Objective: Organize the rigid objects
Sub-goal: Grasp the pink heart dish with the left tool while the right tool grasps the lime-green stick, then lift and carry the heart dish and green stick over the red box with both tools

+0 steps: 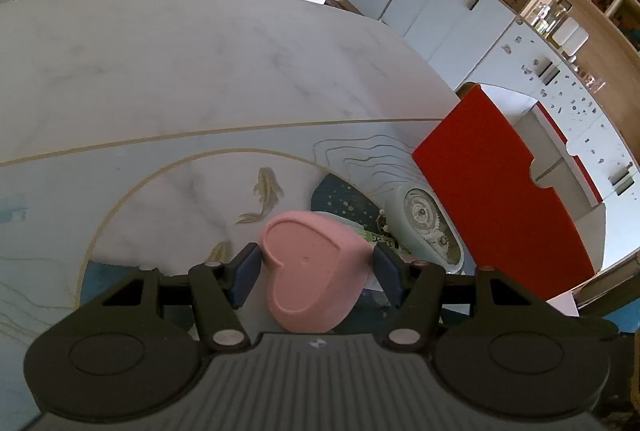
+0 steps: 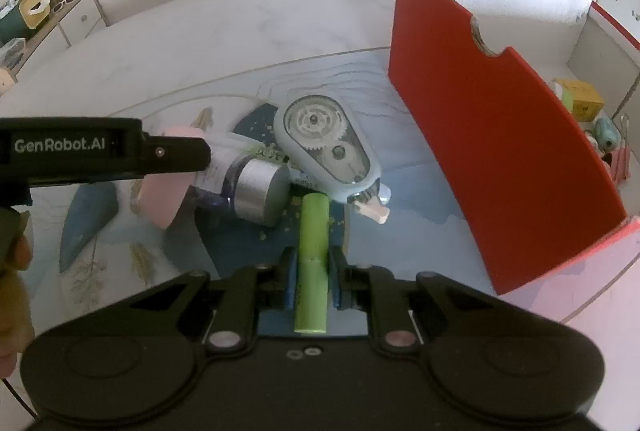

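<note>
Right gripper: lower centre of the right wrist view, jaws clamped on a green tube, which lies lengthwise between the blue pads and juts toward the middle of the frame; whether it is lifted off the table cannot be told. Left gripper: lower centre of the left wrist view, pads closed against both sides of a pink heart-shaped dish, turned so its flat underside faces the camera; in the right wrist view the same gripper reaches in from the left edge, the dish partly behind it. Bottle with silver cap: on its side at centre, just beside the dish, on the table. Correction-tape dispenser: pale blue with a clear face showing gears, centre, touching the bottle's far end and just beyond the tube's tip. Small peach-coloured piece: beside the dispenser's lower end, identity unclear. Red box: right of frame, open, its tall red flap upright; a yellow item and other small things already lie inside at far right. Table: round, marble-look, printed with fish and leaves. Progress, as judged: partly done, with some items boxed, two in the grippers but not yet stowed, and the bottle, dispenser and small piece left to collect.
</note>
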`<state>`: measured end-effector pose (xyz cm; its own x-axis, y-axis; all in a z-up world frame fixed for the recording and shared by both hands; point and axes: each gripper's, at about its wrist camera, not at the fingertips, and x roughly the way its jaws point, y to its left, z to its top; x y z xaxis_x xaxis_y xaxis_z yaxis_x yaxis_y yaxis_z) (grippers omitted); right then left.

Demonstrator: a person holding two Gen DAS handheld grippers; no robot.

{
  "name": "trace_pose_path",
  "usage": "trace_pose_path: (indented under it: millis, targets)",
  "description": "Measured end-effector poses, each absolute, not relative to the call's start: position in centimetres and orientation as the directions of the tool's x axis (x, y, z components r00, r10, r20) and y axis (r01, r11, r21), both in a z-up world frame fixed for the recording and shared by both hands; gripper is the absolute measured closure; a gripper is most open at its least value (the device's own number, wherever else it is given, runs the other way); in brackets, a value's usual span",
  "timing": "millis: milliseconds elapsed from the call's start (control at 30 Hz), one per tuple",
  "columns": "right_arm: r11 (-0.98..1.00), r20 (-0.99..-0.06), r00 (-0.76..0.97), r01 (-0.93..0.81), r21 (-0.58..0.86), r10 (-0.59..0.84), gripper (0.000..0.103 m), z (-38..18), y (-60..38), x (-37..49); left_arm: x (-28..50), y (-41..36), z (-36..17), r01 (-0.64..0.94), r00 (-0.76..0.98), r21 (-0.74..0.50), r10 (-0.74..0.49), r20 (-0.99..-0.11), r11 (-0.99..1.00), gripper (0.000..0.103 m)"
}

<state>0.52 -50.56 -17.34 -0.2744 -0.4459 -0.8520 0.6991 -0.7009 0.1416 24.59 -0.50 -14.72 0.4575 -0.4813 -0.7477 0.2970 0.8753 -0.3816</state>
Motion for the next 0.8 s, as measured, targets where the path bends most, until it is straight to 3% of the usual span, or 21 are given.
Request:
trace_pose_path:
  millis: [333, 467, 800]
  targets:
    - [-0.704, -0.842, -0.26, 0.686, 0.184, -0.473, 0.088, -16.3, -48.4, 1.5, 23.3, 0.1, -14.0, 0.3, 0.477, -0.363, -0.469, -0.743, 0.882, 0.043]
    - [-0.697, -0.829, -0.258, 0.687, 0.204, -0.496, 0.088, -15.6, -47.5, 1.9, 22.6, 0.3, -13.4, 0.316, 0.492, -0.354, -0.471, -0.732, 0.88, 0.063]
    - [-0.714, -0.822, -0.276, 0.668, 0.209, -0.499, 0.088, -15.0, -46.1, 2.5, 21.9, -0.1, -13.1, 0.334, 0.507, -0.309, -0.446, -0.738, 0.89, 0.064]
